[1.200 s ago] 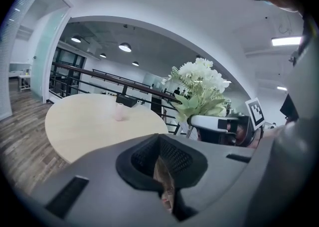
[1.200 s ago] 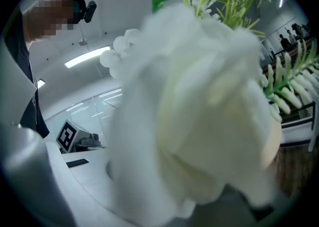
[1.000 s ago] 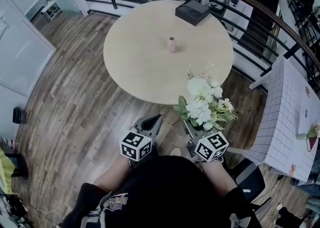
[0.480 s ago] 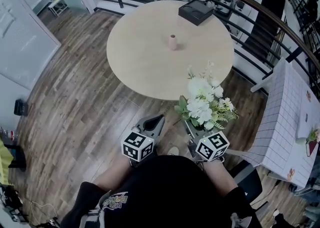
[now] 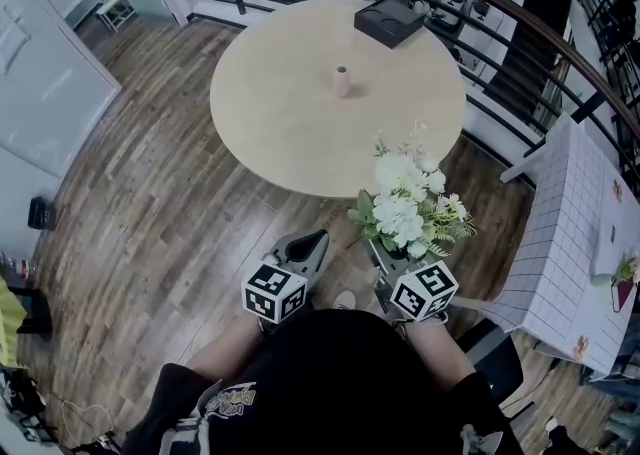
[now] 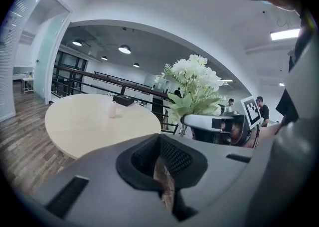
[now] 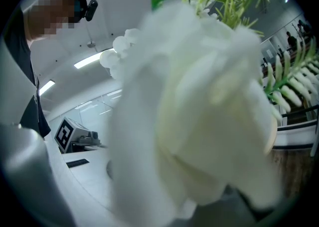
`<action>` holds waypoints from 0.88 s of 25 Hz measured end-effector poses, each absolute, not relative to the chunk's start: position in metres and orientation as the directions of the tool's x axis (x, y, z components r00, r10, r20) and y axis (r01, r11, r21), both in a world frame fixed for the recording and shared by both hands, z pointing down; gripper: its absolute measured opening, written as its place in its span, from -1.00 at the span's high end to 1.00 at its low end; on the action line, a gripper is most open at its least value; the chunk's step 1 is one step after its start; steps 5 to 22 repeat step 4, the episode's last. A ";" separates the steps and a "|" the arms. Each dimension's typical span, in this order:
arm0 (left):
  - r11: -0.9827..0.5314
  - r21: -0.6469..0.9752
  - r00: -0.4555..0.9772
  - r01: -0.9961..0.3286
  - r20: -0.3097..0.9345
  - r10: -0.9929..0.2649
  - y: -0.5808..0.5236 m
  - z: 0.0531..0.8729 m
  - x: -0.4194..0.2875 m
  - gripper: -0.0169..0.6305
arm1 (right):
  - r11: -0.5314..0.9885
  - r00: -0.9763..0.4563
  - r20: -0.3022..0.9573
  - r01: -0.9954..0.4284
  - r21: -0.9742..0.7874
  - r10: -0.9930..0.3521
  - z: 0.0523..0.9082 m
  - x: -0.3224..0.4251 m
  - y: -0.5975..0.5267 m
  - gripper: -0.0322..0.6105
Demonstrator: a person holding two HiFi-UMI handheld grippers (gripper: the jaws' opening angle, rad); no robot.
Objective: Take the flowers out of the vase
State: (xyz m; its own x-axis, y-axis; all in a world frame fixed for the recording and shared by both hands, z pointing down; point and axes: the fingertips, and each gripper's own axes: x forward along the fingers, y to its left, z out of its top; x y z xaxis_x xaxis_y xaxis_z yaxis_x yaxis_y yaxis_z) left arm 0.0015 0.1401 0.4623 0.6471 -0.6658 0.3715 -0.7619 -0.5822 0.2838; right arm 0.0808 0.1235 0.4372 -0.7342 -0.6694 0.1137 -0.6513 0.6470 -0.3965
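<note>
Head view, change from the earlier frames: small. The flowers (image 5: 410, 208) remain off the bench (image 5: 270, 133), carried in the air at lower centre-right, overlapping the bench's near edge. The vase (image 5: 342, 81) stays upright and alone near the bench's middle, upper centre, well apart from the bouquet. The bench's near edge sits a little higher in frame than one second ago; both grippers keep their places at lower centre.

Right gripper (image 5: 385, 255): jaws clamped on the stems of the flowers, blooms and green fronds fanning up and right of it. Right gripper view: a white bloom (image 7: 199, 121) fills most of the frame and blocks the jaws; green fronds at upper right.

Left gripper (image 5: 312, 245): jaws together, nothing between them; left gripper view shows only a sliver of floor behind the dark pads (image 6: 177, 158). It lies just left of the right gripper and apart from the bouquet.

Writing: none legible. Black-and-white square markers on each marker cube (image 5: 272, 290). Pale print on the person's dark top (image 5: 225, 405), lower left, too small to read.

Surroundings: black box (image 5: 390, 22) at the bench's far edge; dark railing (image 5: 520, 18) curving along the top and right; grid-pattern cloth (image 5: 575, 233) at right edge; wood-plank floor (image 5: 140, 203); pale door panel (image 5: 40, 63) at upper left.
</note>
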 end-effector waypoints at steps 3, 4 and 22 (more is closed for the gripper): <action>-0.587 0.282 0.650 -0.759 0.372 -0.662 0.139 0.462 0.003 0.93 | 0.645 -0.733 0.116 -0.653 -0.398 -0.671 0.438 0.081 0.123 0.68; -0.588 0.282 0.651 -0.758 0.371 -0.662 0.139 0.462 0.004 0.93 | 0.644 -0.733 0.116 -0.653 -0.398 -0.671 0.438 0.082 0.123 0.68; -0.588 0.282 0.651 -0.758 0.371 -0.662 0.139 0.462 0.004 0.93 | 0.644 -0.733 0.116 -0.653 -0.398 -0.671 0.438 0.082 0.123 0.68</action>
